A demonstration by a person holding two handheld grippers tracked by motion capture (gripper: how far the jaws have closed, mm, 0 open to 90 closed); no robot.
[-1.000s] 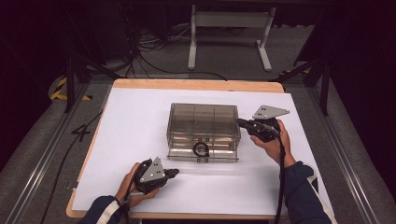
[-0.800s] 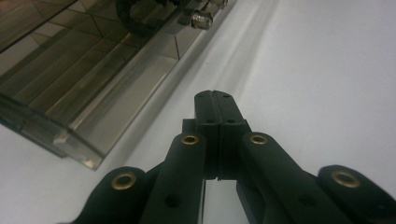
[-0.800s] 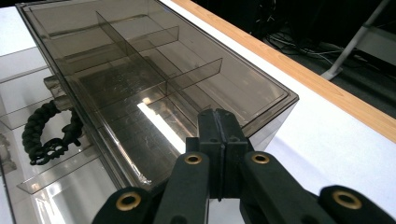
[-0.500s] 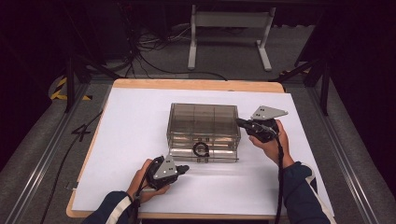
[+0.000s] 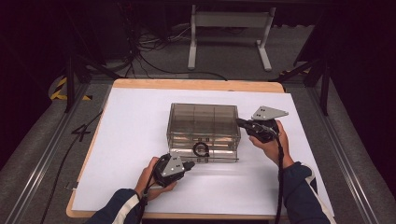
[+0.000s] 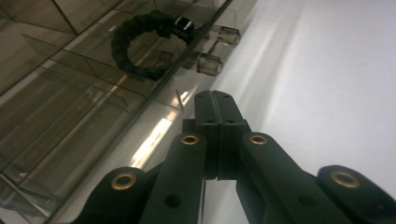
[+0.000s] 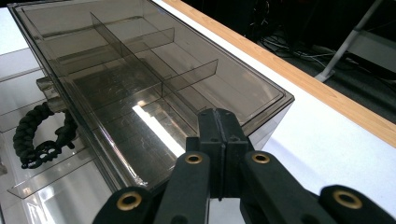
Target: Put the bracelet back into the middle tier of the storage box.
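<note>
- The left gripper [image 5: 188,164] has its fingers [image 6: 205,116] pressed flat together, with nothing between them. In the left gripper view the tips point at the lower front of the box [image 6: 70,93], just beside it; if they touch it, I cannot tell.
- The right gripper [image 5: 240,122] also has its fingers [image 7: 210,135] fully closed and empty. They sit at the right end of the box [image 5: 203,133], near the upper corner, very close to the wall or against it; contact is not clear.
- The box is clear and smoky, with dividers inside, and it stands in the middle of the white tabletop [image 5: 130,140]. A shallow drawer [image 5: 203,151] at its front bottom seems a little pulled out, with small clear knobs [image 6: 208,64] on its front.
- The bracelet [image 5: 201,149], black and braided, with a buckle, lies in this front drawer, near the middle.
- How far along: I judge the work is about the drawer, and it is at an early or middle step. The right gripper looks to steady the box while the left one comes to the drawer front. What is left is to move the drawer, by pushing or pulling; which one the pictures do not decide. The bracelet is not gripped by anyone.
</note>
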